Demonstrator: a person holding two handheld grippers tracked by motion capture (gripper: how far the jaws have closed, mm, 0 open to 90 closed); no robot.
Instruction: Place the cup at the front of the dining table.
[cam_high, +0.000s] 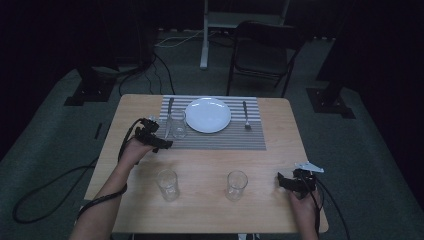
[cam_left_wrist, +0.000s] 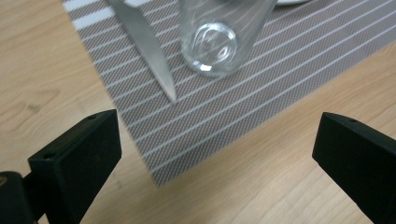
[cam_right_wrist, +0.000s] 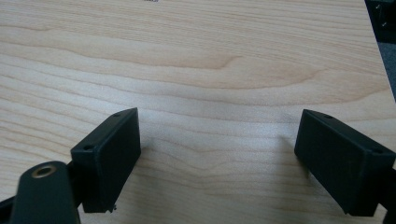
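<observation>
I see a pale wooden table (cam_high: 200, 165) carrying a striped placemat (cam_high: 220, 141) just ahead of my left gripper (cam_high: 162, 145), and two empty glasses (cam_high: 168, 185) between both grippers.
</observation>
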